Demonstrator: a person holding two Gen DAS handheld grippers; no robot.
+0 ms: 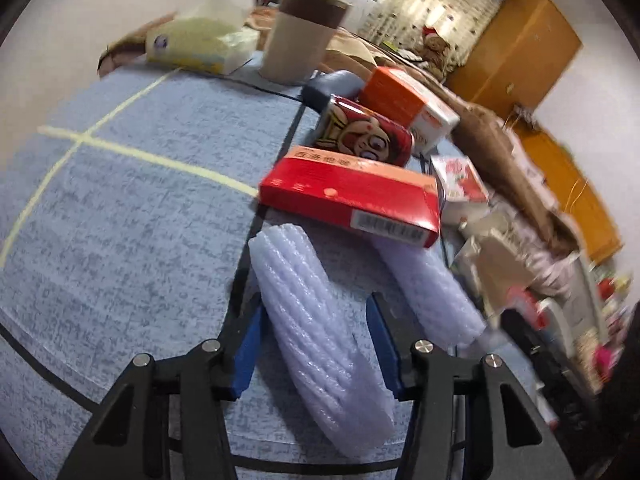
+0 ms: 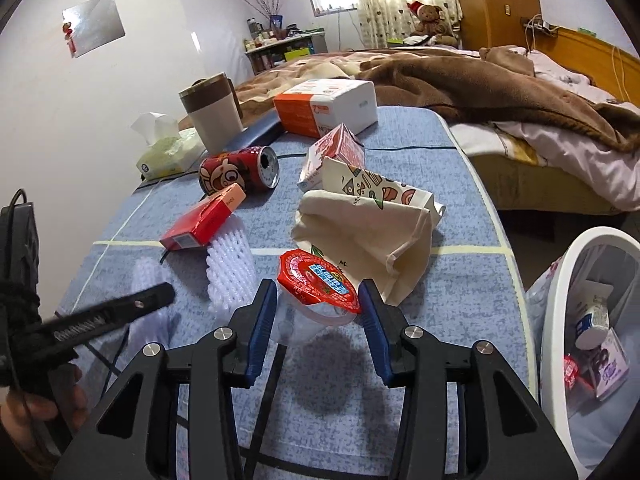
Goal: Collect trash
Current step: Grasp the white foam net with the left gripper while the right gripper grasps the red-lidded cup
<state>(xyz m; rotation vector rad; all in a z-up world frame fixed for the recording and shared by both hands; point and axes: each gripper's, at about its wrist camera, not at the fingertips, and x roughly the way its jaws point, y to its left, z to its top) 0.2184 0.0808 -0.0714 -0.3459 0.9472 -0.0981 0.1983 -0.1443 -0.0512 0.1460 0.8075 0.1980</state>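
My left gripper (image 1: 316, 312) is open around a white foam fruit net (image 1: 320, 340) lying on the blue table mat (image 1: 120, 208); its pads stand apart from the net. A second foam net (image 1: 428, 284) lies to its right under a red box (image 1: 352, 196). My right gripper (image 2: 318, 300) is shut on a clear plastic cup with a red foil lid (image 2: 316, 284), held above the mat (image 2: 460, 280). The left gripper (image 2: 120, 308) shows at the left of the right wrist view over a foam net (image 2: 232, 268).
A red drink can (image 2: 240, 172), a red box (image 2: 204, 220), a milk carton (image 2: 336, 152), a cloth bag (image 2: 360, 232), an orange-white box (image 2: 328, 108), a mug (image 2: 216, 116) and a tissue pack (image 2: 168, 152) lie on the mat. A white trash bin (image 2: 580, 320) holds trash at the right.
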